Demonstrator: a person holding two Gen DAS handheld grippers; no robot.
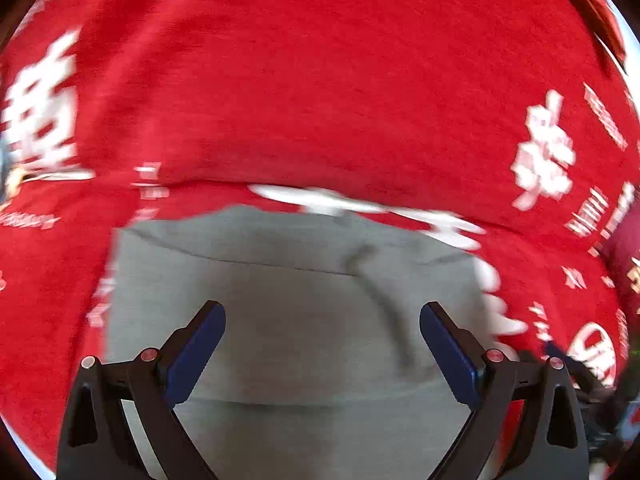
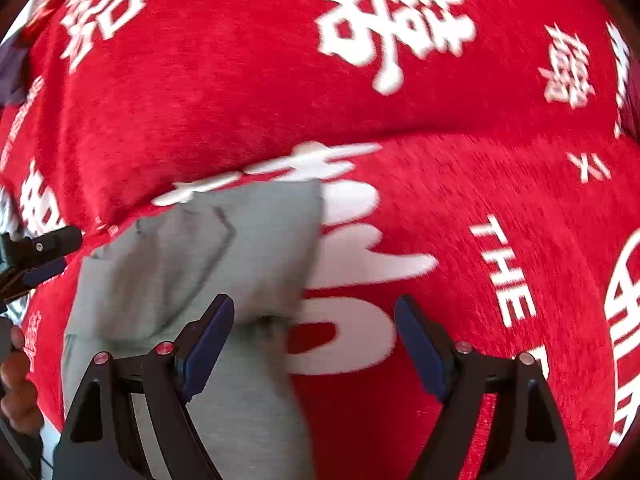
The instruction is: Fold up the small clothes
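left edge, right wrist view: a person's hand [image 2: 18, 376] and the tip of the other black tool poke in; the left wrist view does not show the hand.
left gripper [image 1: 322, 316]: black frame, blue pads, jaws spread wide with nothing pinched between them; it hangs over the cloth.
small grey knit garment [image 1: 288, 320]: lies folded flat on the red cover, fills the lower middle of the left wrist view; a dark crease or cord runs across its right half.
same garment, right wrist view [image 2: 192, 264]: sits lower left, its right edge passing under the left finger [image 2: 208, 336] of that tool.
right gripper [image 2: 314, 316]: black frame, blue pads, jaws wide apart, holding nothing; mostly red cover shows in the gap.
red plush cover with white characters and letters [image 2: 460, 184]: spreads under everything, a soft ridge across it behind the garment; whether a surface or a bed lies beneath, cannot tell.
right side: only the right wrist view shows the word "the"; both views are motion-blurred.
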